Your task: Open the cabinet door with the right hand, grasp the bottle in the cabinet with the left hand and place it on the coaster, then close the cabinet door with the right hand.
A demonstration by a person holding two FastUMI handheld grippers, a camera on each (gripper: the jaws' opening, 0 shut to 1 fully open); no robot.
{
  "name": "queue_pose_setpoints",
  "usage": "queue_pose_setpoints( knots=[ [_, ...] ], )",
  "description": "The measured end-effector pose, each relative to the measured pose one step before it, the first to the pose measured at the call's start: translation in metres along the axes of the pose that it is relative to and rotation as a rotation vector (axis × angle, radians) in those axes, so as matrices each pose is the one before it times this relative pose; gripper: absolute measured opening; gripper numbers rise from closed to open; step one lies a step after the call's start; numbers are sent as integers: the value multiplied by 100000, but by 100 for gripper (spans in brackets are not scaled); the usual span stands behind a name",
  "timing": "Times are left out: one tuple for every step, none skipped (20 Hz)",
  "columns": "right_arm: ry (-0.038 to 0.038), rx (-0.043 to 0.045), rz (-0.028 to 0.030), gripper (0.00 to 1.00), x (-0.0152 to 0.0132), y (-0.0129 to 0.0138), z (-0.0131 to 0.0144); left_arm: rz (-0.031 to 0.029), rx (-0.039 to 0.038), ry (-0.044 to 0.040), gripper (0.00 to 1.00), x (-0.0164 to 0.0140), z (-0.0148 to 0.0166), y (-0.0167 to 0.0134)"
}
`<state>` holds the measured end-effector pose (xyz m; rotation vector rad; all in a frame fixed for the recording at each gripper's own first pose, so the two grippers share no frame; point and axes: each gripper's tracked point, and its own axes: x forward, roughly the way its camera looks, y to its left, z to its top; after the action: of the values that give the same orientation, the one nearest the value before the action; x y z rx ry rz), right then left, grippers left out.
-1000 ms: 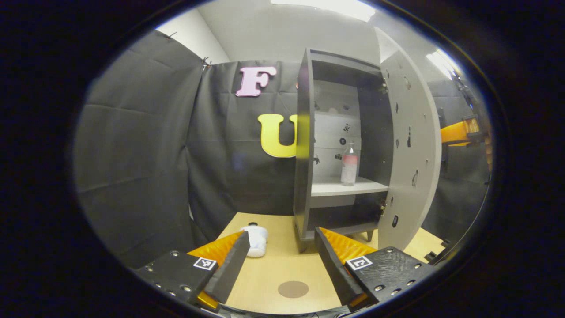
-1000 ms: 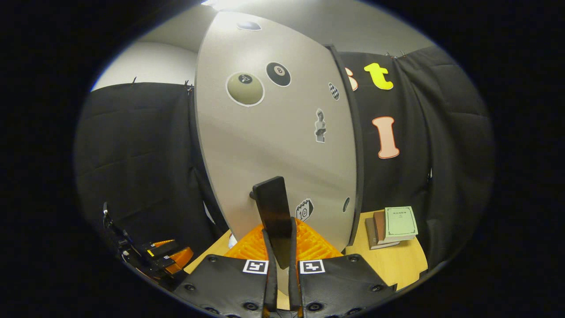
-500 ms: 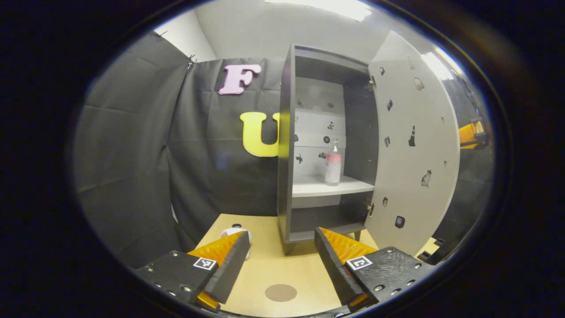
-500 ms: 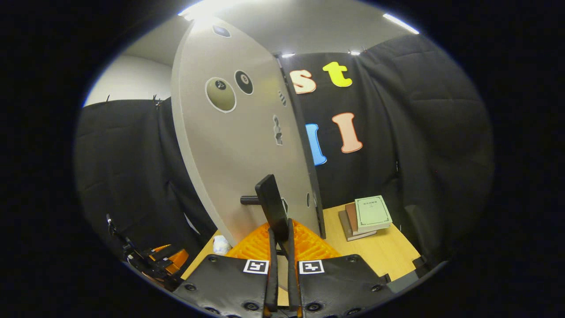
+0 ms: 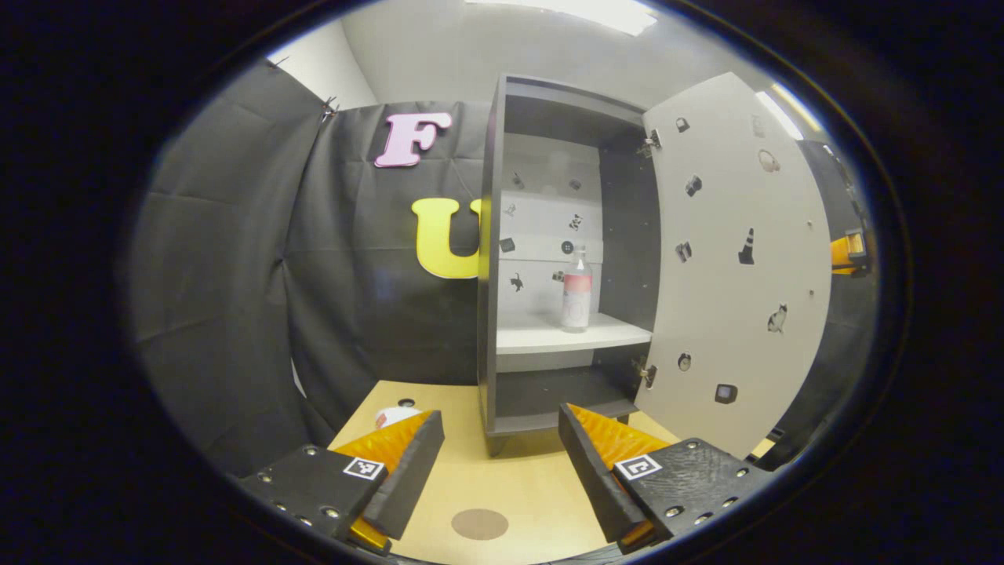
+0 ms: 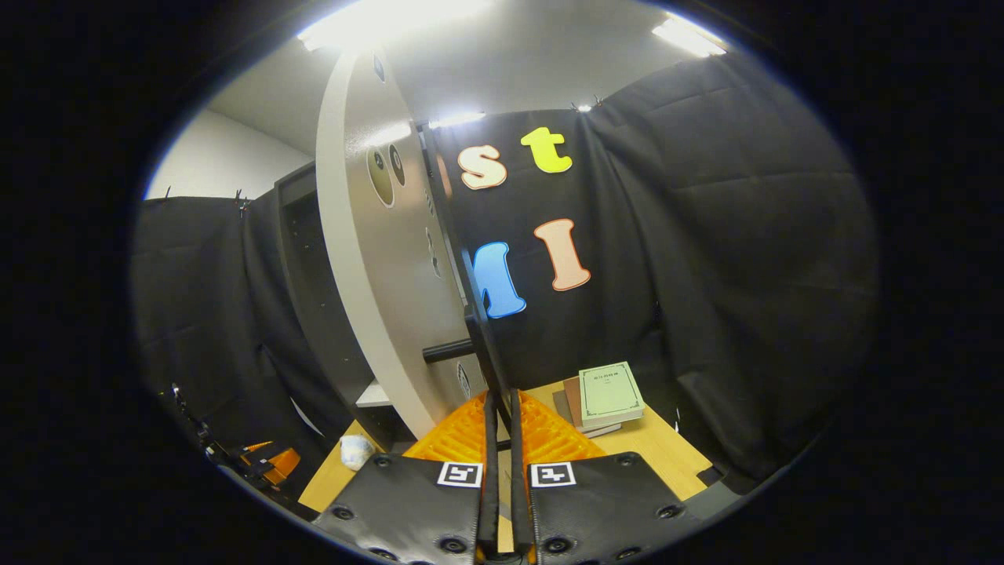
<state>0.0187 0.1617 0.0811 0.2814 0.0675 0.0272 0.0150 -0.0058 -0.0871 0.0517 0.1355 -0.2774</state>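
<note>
Left gripper view: cabinet door (image 5: pixel 737 259) swung wide; bottle (image 5: pixel 576 297) upright on the middle shelf (image 5: pixel 541 336), not yet grasped; coaster (image 5: pixel 479 523) bare on the table (image 5: pixel 525 486); left hand-held gripper (image 5: pixel 500 463) spread apart, empty.

Right gripper view: right hand-held gripper (image 6: pixel 497 408) closed on the door handle (image 6: pixel 485 353). Opening done; fetching, placing, closing remain.

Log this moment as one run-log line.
stage: door opening | right gripper: shut on black door handle | left gripper: open | clear plastic bottle: on shelf
</note>
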Motion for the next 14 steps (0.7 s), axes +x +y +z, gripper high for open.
queue_pose_setpoints(
  knots=[
    [845, 1337, 2415, 9, -216, 237, -22, 408, -162, 558, 89, -10, 106, -660],
    [1118, 1874, 2809, 11, -230, 504, -82, 872, -178, 1371, 89, -96, -143, -628],
    [896, 1173, 2607, 11, -210, 322, -86, 1291, -616, 1174, 89, -115, 2, -445],
    [934, 135, 1823, 11, -162, 125, -10, 889, -1232, 1415, 89, -139, -175, -592],
    [995, -608, 1495, 11, -200, -227, -77, 267, -1565, 606, 89, -224, 141, -740],
    [980, -1047, 2301, 11, -277, -30, -115, 390, -1228, -151, 89, -236, 405, -613],
    [1355, -813, 3557, 11, -266, 106, -289, 926, -353, -56, 89, -200, 278, -421],
    [1212, -1085, 4849, 10, -485, 117, -333, 1728, 628, 520, 89, -375, 72, -173],
    [1913, -907, 3948, 8, -649, -399, -471, 2105, 1186, 219, 89, -196, 76, -26],
    [2352, 432, 1691, 4, -859, -960, -595, 2093, 1252, -37, 89, -241, 95, -29],
    [2053, 1100, -680, 4, -1018, -1220, -642, 1724, 1019, 272, 92, -121, 147, -53],
    [1222, 957, -2990, 4, -828, -2026, -567, 904, 625, 247, 92, 94, -296, -261],
    [197, 654, -4071, 4, -311, -2091, -262, 343, 312, 157, 92, -9, 76, -403],
    [-1157, 1016, -3554, 0, -279, -1605, 257, -145, 196, 164, 89, -55, 133, -483]
  ],
)
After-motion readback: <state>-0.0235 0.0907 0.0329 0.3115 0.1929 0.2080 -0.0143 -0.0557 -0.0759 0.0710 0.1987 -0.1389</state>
